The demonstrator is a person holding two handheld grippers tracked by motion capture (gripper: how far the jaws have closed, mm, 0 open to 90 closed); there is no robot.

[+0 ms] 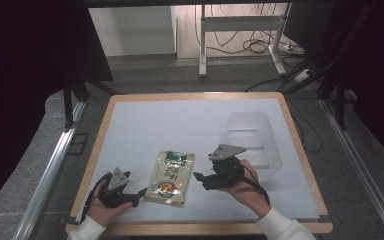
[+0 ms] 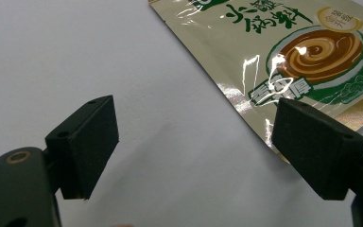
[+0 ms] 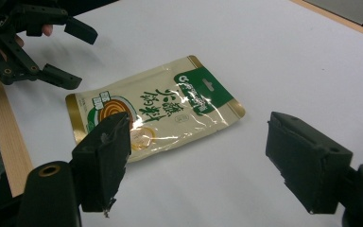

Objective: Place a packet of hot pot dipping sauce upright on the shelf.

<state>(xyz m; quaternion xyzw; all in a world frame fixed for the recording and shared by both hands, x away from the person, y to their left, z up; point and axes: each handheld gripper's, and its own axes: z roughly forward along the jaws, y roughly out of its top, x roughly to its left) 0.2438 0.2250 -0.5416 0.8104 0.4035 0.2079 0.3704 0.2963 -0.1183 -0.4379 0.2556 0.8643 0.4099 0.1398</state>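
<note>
High view: pouch (image 1: 170, 177) lies flat at lower centre of the table (image 1: 130, 125), between our left gripper (image 1: 139, 194) and right gripper (image 1: 198, 176), both spread and empty. Left gripper view: pouch sits upper right; glossy film, we judge it light, floppy, slippery. Right gripper view: pouch mid-frame, jaws apart and clear of it; we'd pinch an edge seam.

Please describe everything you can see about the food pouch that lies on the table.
The pouch is a flat, glossy packet that looks like plastic film, cream and gold with a green header, green characters and a picture of a brown swirl in a bowl. It appears sealed and lies face up on the white table surface, near the front edge, slightly tilted. It sits between the left tongs and the right tongs; both stand open and neither touches it.
</note>
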